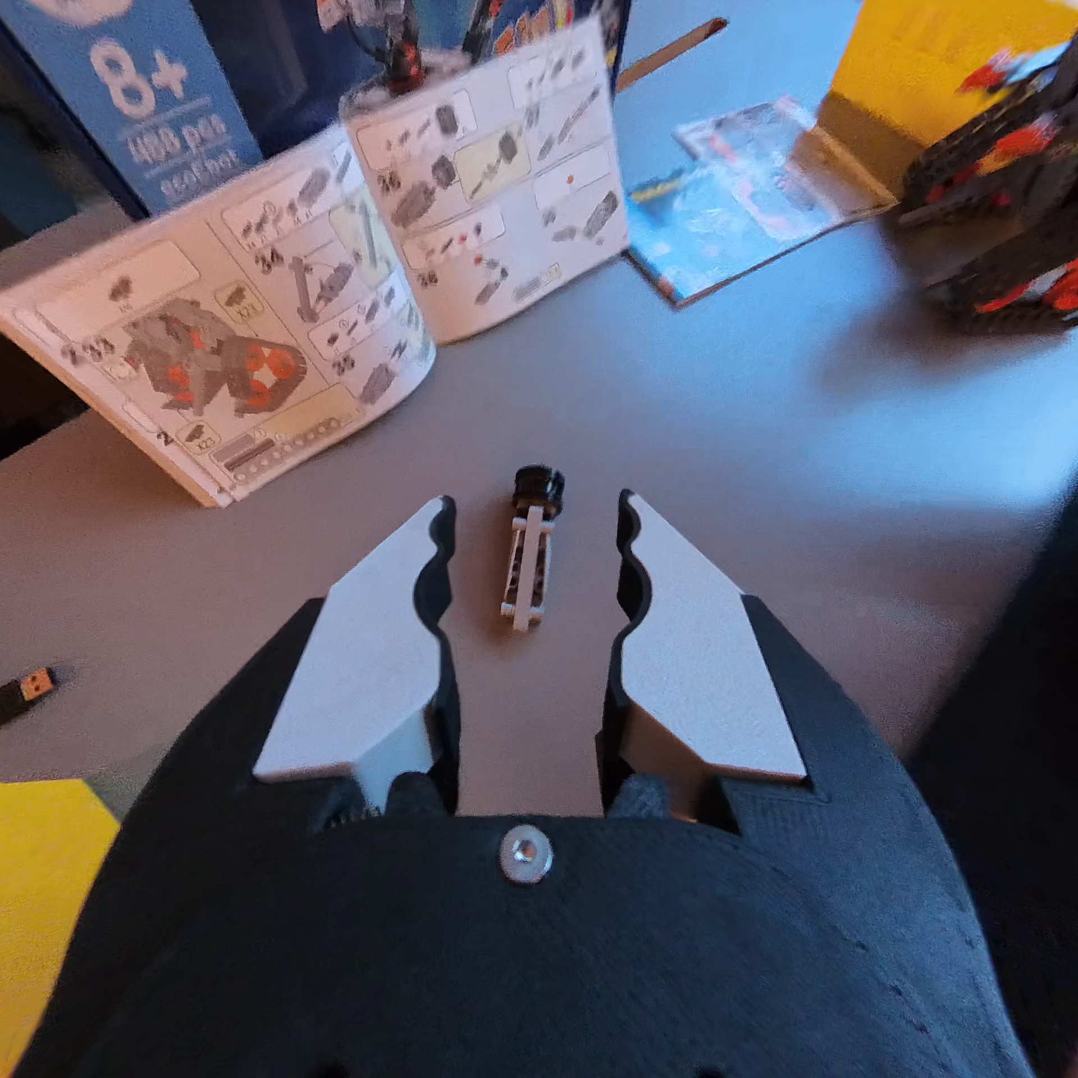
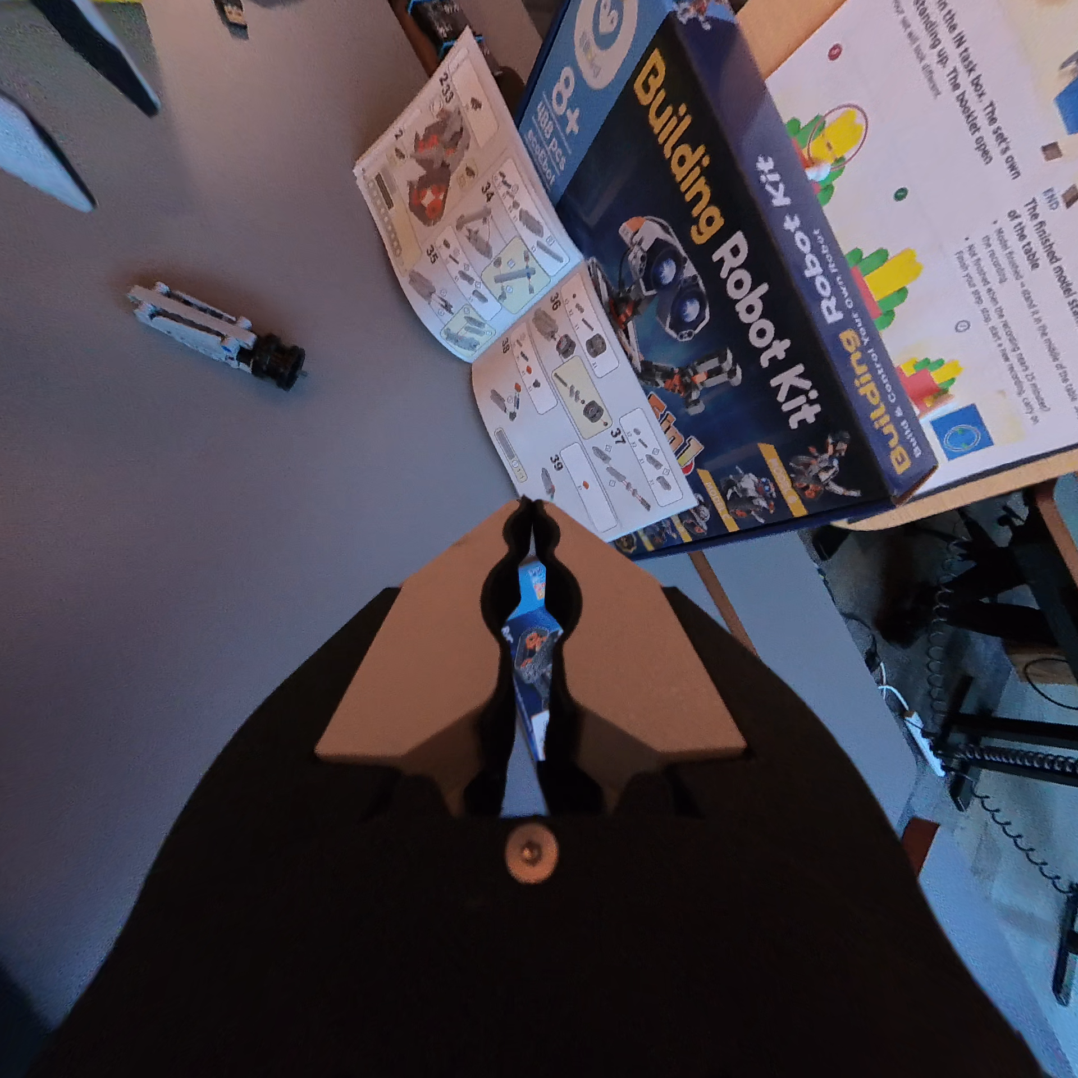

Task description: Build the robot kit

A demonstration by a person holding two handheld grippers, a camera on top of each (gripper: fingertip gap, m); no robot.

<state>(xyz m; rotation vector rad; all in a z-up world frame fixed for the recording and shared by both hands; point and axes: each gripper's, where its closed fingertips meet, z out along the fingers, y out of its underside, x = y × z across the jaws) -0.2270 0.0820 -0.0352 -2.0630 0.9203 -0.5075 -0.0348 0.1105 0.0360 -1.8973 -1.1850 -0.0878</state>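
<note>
My left gripper gapes wide and empty, straddling the small white beam piece on the grey table, its long axis running along my fingers, black wheel end farthest; my right gripper, pinched shut on nothing, hangs well apart near the booklet.

Print on box, booklet.

We see a grey tabletop under soft, bluish light, with a wood-coloured edge. Beyond it lies a grey floor strewn with coiled cables and dark stand legs.
</note>
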